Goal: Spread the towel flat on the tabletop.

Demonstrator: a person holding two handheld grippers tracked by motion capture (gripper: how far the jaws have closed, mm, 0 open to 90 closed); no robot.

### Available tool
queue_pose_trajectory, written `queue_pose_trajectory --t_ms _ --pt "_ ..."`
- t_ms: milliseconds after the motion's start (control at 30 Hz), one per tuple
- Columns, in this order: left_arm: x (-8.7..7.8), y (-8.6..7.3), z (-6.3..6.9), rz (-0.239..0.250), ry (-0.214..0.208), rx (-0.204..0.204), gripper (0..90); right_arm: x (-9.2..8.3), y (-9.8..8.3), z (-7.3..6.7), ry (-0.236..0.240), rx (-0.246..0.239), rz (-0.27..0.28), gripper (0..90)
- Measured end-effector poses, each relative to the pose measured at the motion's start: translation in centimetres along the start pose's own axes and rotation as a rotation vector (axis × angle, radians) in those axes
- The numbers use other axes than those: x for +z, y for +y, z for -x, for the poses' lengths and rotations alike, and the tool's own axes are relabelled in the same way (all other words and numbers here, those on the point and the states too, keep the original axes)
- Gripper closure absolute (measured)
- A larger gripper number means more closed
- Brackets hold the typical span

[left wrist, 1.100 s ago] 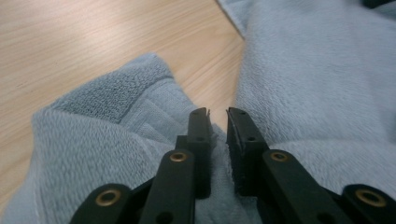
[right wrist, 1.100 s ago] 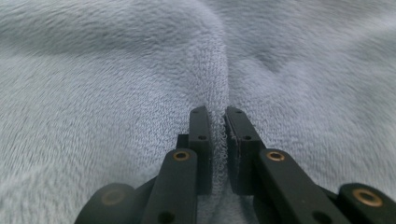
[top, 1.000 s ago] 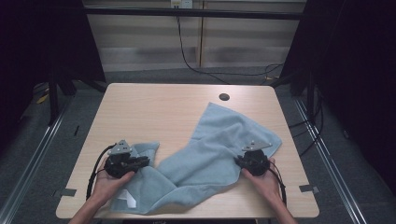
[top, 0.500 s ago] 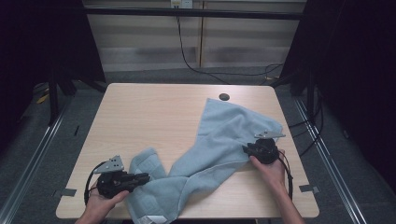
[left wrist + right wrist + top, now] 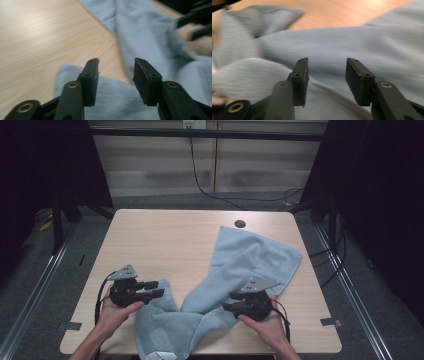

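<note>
A: Where is the towel point(image 5: 240, 285) lying, and what is being done with it?

B: The light blue towel is spread crumpled across the right and near part of the surface point(image 5: 165, 240), with one end bunched at the near edge. It appears to be in the middle of being folded or straightened.

A: How are the claws set?

B: The left claw point(image 5: 159, 289) is held at the towel's left fold with its jaws having just been opened; nothing is pinched between them. The right claw point(image 5: 226, 302) is poised over the cloth, jaws likewise just opened and empty.

A: How is the step best done?

B: A single layer at a corner should be pinched, not the bunched middle, so the cloth is drawn flat.

A: Any containers?

B: None are seen.
</note>
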State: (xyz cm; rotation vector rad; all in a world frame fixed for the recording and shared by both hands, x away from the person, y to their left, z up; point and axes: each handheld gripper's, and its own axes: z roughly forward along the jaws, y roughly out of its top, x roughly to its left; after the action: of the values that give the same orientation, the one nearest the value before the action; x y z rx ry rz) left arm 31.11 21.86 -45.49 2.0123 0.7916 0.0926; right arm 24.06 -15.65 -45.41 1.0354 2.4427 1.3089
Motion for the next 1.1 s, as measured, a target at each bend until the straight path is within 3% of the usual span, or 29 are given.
queue_pose_trajectory --t_ms 33,67,100,233,267,300,367,433,467,500,533,567,633,667,733,767,800,867,933,967,1033,1100 --pt "1.5 -0.1 -1.1 -0.039 -0.005 -0.012 50.3 0.3 0.1 -0.6 0.019 -0.009 -0.002 49.3" --pt "1.5 -0.1 -1.1 -0.039 -0.005 -0.012 48.5 0.3 0.1 -0.6 0.019 -0.009 -0.002 49.3" --pt "2.6 -0.4 -1.6 -0.087 -0.018 0.0 47.9 0.9 0.5 -1.3 0.07 -0.011 0.001 45.6" --pt "3.2 -1.2 -1.3 -0.154 0.02 0.047 43.2 1.8 0.9 -2.2 0.126 -0.014 0.001 40.8" --pt "3.3 -1.5 -1.1 -0.169 0.041 0.064 42.6 2.7 0.8 -2.7 0.154 -0.021 -0.02 39.8" --pt "3.2 -2.2 -0.8 -0.196 0.055 0.094 43.3 3.1 0.7 -3.0 0.146 -0.035 -0.047 40.1" --pt "3.0 -2.7 -0.7 -0.216 0.066 0.125 56.1 3.6 0.1 -3.4 0.126 -0.055 -0.092 42.8" --pt "2.6 -2.9 -0.6 -0.217 0.066 0.121 75.9 3.6 -0.5 -3.6 0.144 -0.062 -0.109 60.1" --pt "2.6 -2.9 -0.6 -0.217 0.066 0.121 80.3 3.6 -0.5 -3.6 0.144 -0.062 -0.109 60.1" --pt "2.4 -3.1 -0.6 -0.217 0.062 0.106 80.3 3.5 -0.8 -3.6 0.13 -0.067 -0.113 65.8" --pt "2.1 -3.2 -0.6 -0.219 0.069 0.1 82.6 3.3 -1.2 -3.6 0.13 -0.063 -0.119 75.4" --pt "1.5 -3.4 -0.4 -0.204 0.06 0.086 84.1 2.7 -1.9 -3.6 0.1 -0.074 -0.133 88.9" --pt "1.1 -3.5 -0.3 -0.186 0.05 0.073 84.7 2.3 -2.2 -3.5 0.086 -0.07 -0.139 90.0" --pt "0.0 -3.7 0.2 -0.158 0.04 0.061 84.8 1.3 -2.6 -3.3 0.064 -0.06 -0.121 90.0" --pt "-0.5 -3.9 0.4 -0.136 0.026 0.052 84.8 -0.1 -2.8 -3.2 0.025 -0.054 -0.106 90.0" --pt "-1.1 -4.0 0.6 -0.122 0.026 0.045 84.8 -0.1 -2.8 -3.2 0.025 -0.054 -0.106 90.0" --pt "-1.7 -4.2 1.0 -0.102 0.023 0.039 84.9 -1.7 -3.1 -2.9 -0.008 -0.041 -0.078 90.0" --pt "-3.3 -5.1 1.9 -0.049 -0.023 0.002 84.9 -3.5 -3.6 -2.6 -0.047 -0.017 -0.044 90.0" --pt "-4.0 -5.8 2.8 -0.036 -0.069 -0.018 85.0 -5.2 -4.3 -2.1 -0.084 0.003 -0.016 90.0" --pt "-4.0 -5.8 2.8 -0.036 -0.069 -0.018 84.9 -5.2 -4.3 -2.1 -0.084 0.003 -0.016 90.0" --pt "-5.0 -6.6 4.3 -0.024 -0.124 -0.013 84.9 -7.6 -5.6 -1.3 -0.136 0.042 0.008 90.0" --pt "-5.5 -7.1 5.1 -0.014 -0.162 -0.038 84.7 -8.9 -6.4 -0.9 -0.163 0.073 0.017 90.0"
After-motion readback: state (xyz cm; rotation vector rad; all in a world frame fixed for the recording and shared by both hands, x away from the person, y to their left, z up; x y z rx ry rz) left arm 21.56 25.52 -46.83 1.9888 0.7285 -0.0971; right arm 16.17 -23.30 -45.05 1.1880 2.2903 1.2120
